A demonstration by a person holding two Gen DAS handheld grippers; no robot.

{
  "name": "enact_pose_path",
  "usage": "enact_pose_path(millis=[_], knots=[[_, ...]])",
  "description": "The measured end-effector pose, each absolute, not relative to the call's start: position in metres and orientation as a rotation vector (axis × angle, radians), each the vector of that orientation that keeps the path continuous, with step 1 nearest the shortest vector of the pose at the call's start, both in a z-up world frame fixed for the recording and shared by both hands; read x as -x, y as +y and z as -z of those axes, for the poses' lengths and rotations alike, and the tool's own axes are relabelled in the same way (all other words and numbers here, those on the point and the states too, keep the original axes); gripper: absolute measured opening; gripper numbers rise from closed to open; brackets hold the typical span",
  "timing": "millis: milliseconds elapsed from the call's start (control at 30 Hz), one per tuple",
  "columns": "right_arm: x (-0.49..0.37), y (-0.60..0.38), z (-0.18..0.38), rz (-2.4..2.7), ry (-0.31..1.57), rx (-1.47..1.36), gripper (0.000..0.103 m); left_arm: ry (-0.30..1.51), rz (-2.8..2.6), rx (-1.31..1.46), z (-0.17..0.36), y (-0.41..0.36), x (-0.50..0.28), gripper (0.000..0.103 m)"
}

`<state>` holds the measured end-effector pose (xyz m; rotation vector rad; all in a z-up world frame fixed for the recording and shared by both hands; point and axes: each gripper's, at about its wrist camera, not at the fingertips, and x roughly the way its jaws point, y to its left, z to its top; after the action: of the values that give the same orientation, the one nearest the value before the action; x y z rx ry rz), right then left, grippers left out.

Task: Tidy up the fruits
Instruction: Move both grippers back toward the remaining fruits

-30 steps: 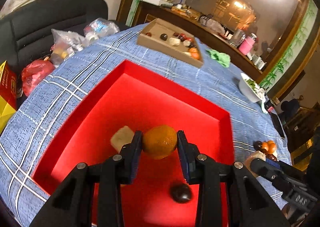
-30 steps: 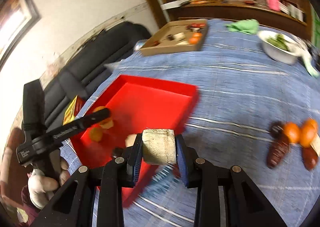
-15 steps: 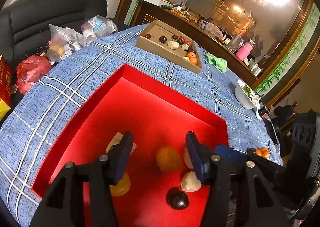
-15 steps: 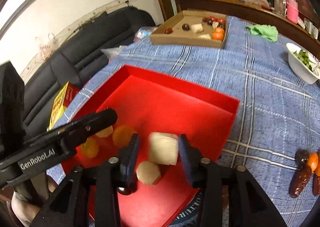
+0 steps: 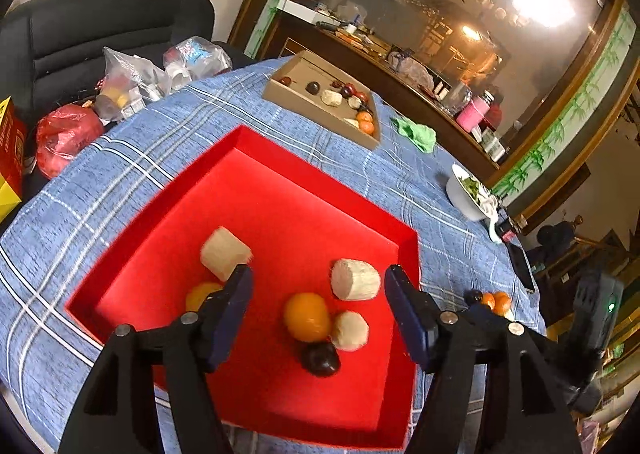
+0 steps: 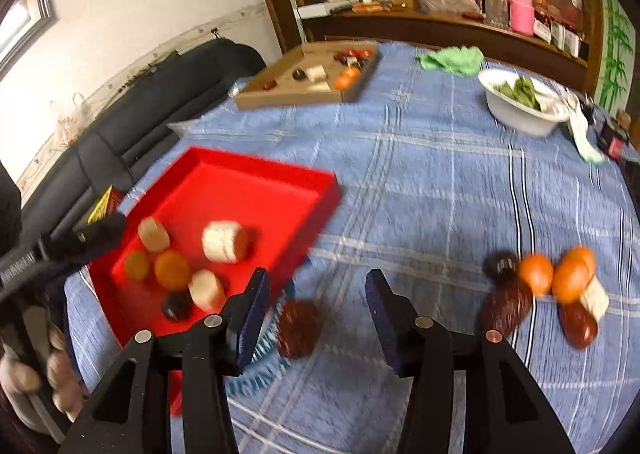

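A red tray on the blue checked tablecloth holds several fruits: three pale cut pieces, two orange fruits and a dark plum. My left gripper is open and empty above the tray. My right gripper is open and empty over the cloth, right of the tray. A dark red date lies between its fingers. A cluster of oranges, dates and a dark fruit lies at the right.
A cardboard box with more fruit stands at the table's far side. A white bowl of greens and a green cloth are at the back right. Black sofa and plastic bags lie beyond the left edge.
My left gripper let go of the orange into the tray and opened. My right gripper dropped the pale piece into the tray, opened and swung right over the cloth.
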<state>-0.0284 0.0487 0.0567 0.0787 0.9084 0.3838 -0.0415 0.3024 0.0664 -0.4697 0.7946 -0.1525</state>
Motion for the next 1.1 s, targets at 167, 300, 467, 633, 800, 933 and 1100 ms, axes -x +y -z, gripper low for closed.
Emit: enact_pose_path(millis=[167, 300, 467, 633, 800, 933, 1100], knots=[[0.037, 0.049, -0.044, -0.395, 0.928, -0.072, 0.054, 0.791, 0.175, 0.444, -0.073, 0.287, 0.049, 0.067], [0.045, 0.024, -0.048, -0.373, 0.896, -0.143, 0.054, 0.787, 0.254, 0.408, -0.079, 0.268, 0.056, 0.067], [0.047, 0.018, -0.046, -0.367, 0.903, -0.124, 0.054, 0.789, 0.294, 0.402, -0.079, 0.248, 0.055, 0.067], [0.039, 0.053, -0.033, -0.419, 0.928, -0.03, 0.054, 0.797, 0.293, 0.39, -0.08, 0.242, 0.059, 0.067], [0.03, 0.076, -0.015, -0.409, 0.974, 0.044, 0.044, 0.784, 0.281, 0.365, -0.087, 0.24, 0.064, 0.067], [0.035, 0.055, -0.02, -0.411, 0.965, -0.031, 0.031, 0.795, 0.297, 0.347, -0.086, 0.231, 0.062, 0.068], [0.066, -0.008, -0.042, -0.346, 0.887, -0.128, 0.03, 0.827, 0.36, 0.298, -0.081, 0.201, 0.059, 0.068]])
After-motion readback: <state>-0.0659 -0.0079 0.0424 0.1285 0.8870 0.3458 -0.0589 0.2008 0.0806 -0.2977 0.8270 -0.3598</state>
